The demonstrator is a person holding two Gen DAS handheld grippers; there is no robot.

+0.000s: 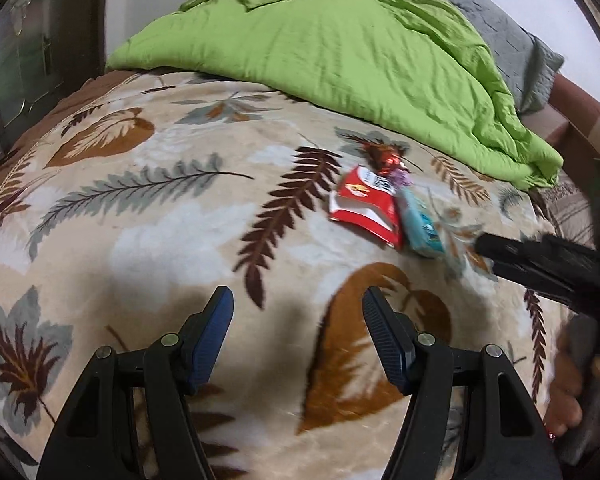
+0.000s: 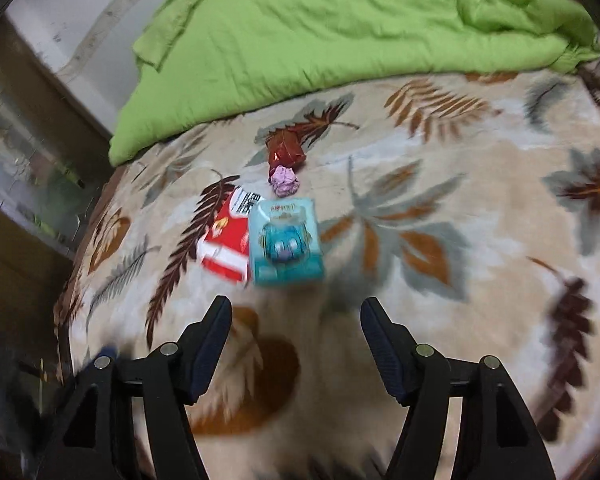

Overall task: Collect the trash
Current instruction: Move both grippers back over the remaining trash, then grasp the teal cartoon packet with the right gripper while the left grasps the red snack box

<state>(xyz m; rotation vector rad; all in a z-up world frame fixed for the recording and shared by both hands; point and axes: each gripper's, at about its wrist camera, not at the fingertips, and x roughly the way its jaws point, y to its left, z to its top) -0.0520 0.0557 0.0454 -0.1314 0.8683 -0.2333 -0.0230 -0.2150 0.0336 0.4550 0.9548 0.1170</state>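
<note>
Nothing collected yet, judging by the scene: four pieces of trash lying together on the bed, no bag or bin in view. Starting at the left of the cluster in the right wrist view, at about eleven o'clock from the right gripper (image 2: 296, 308): red and white wrapper (image 2: 225, 242), flat on the blanket. Touching its right edge, nearly at twelve o'clock and nearest the fingers: teal packet (image 2: 286, 242) with a cartoon face. Beyond that, farther along twelve o'clock: small crumpled purple wad (image 2: 285, 182), then a shiny dark-red foil wrapper (image 2: 287, 148). Right gripper spread wide, gripping nothing, aimed at the teal packet and probably about to take it first. Left gripper (image 1: 298, 302) likewise spread wide and empty, hovering over bare blanket, trash at roughly one o'clock from it. All four items left to pick up. Underfoot, a plush beige leaf-print blanket (image 1: 172, 248) covering the bed; rumpled green comforter (image 1: 320, 40) heaped across the far side; pale wall and dark furniture at the left edge, blurred.
</note>
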